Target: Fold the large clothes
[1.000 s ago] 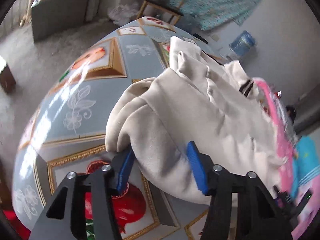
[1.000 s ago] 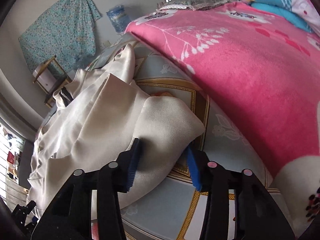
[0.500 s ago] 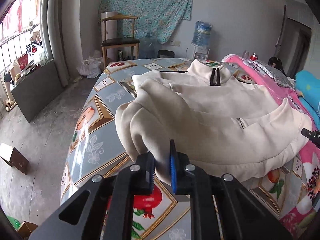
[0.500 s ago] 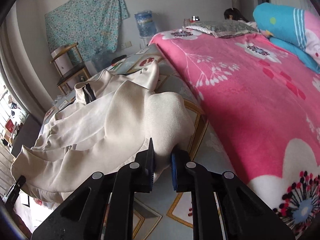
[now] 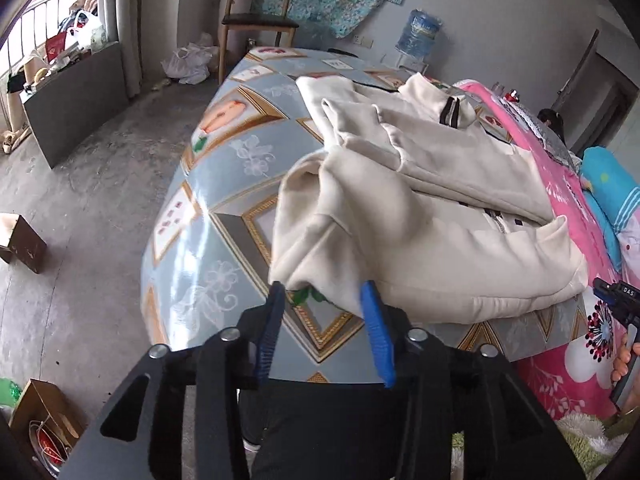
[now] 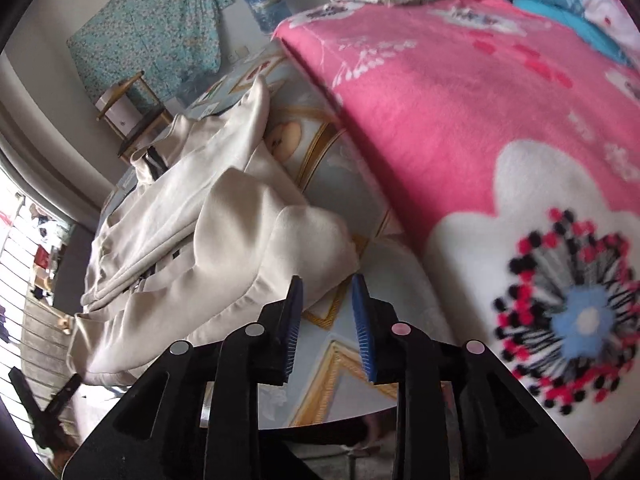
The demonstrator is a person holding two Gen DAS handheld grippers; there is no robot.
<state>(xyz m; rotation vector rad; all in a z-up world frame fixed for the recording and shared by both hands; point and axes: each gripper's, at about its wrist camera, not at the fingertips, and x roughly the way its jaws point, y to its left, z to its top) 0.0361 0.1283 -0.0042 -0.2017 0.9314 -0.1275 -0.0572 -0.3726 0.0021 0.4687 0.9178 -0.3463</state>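
A cream zip-up jacket lies partly folded on a table with a blue patterned cloth. Its dark-zipped collar is at the far end. My left gripper is open, its blue pads on either side of the jacket's near left corner without pinching it. In the right wrist view the jacket lies to the left. My right gripper is open and empty, just off the jacket's near right corner, above the tablecloth.
A pink floral blanket covers the bed on the right, with a blue pillow. A wooden chair and a water bottle stand beyond the table. Boxes sit on the floor at left.
Both grippers were shut on the jacket's near corners half a second ago. They have opened and let go, and the folded edge now rests on the table. Both have drawn back slightly.
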